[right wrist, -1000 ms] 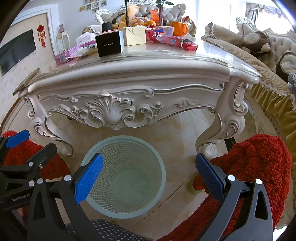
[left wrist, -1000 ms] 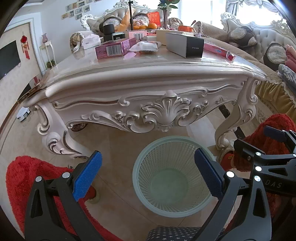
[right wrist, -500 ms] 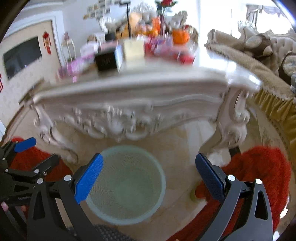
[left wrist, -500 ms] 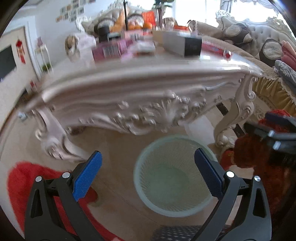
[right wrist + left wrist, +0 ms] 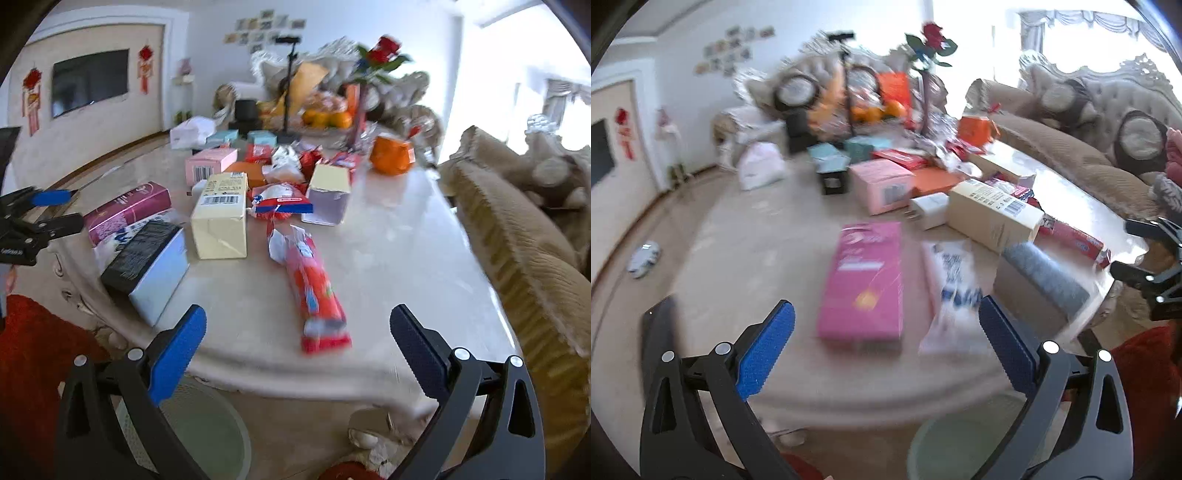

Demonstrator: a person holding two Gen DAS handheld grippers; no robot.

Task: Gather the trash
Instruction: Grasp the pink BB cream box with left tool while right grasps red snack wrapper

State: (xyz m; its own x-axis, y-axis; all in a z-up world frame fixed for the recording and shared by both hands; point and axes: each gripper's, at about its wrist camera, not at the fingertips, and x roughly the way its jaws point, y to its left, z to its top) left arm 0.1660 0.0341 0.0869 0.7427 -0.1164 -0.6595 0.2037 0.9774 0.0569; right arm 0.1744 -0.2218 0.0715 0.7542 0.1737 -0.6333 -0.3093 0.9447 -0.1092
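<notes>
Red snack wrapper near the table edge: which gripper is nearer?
Right. The right gripper sits just before the red snack wrapper; the left gripper faces the pink box.

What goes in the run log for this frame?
left gripper: open, empty | right gripper: open, empty | long red wrapper: on marble table | pale green mesh bin: below edge

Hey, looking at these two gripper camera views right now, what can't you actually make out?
- Waste basket: right wrist view, mostly hidden by the right hand-held gripper and table edge; its contents cannot be seen.
- Pink box: left wrist view, print unreadable from motion blur.
- White packet: left wrist view, blurred, so its kind is unclear.
- Small object at far left: left wrist view, too small and blurred to identify.
</notes>
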